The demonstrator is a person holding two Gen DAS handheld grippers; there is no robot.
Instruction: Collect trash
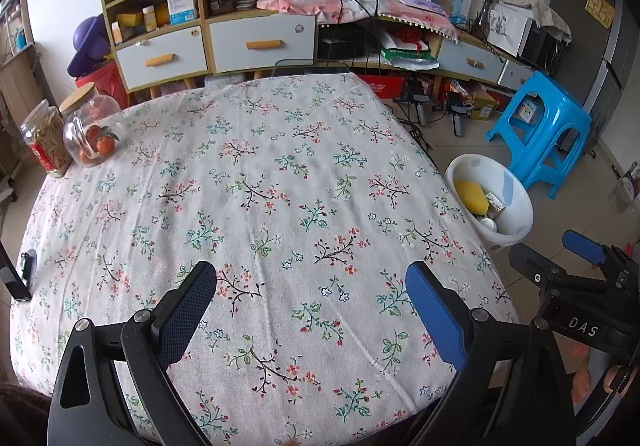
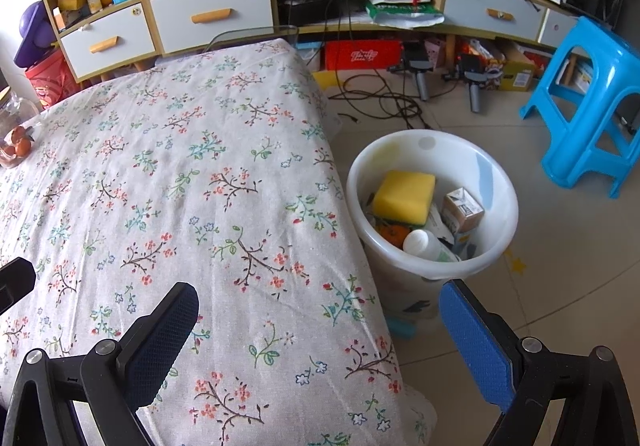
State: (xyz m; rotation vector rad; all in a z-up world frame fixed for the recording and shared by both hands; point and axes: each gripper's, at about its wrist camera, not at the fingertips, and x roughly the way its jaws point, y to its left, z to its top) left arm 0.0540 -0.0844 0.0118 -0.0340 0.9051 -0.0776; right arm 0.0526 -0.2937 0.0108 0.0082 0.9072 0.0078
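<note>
A white plastic bin (image 2: 432,270) stands on the floor beside the table's right edge. Inside lie a yellow sponge (image 2: 404,195), a small brown carton (image 2: 462,209), a white bottle (image 2: 424,244) and something orange (image 2: 394,234). The same bin (image 1: 514,201) shows in the left wrist view. My left gripper (image 1: 310,310) hovers open over the floral tablecloth (image 1: 260,185), holding nothing. My right gripper (image 2: 320,334) is open and empty over the table's right front corner, near the bin. It also appears at the right edge of the left wrist view, right gripper (image 1: 576,258).
Two glass jars (image 1: 86,129) stand at the table's far left corner. A blue plastic stool (image 2: 588,101) sits on the floor right of the bin. Cables (image 2: 384,97) and cluttered shelves (image 1: 160,25) line the far wall. A dark object (image 1: 16,278) is at the table's left edge.
</note>
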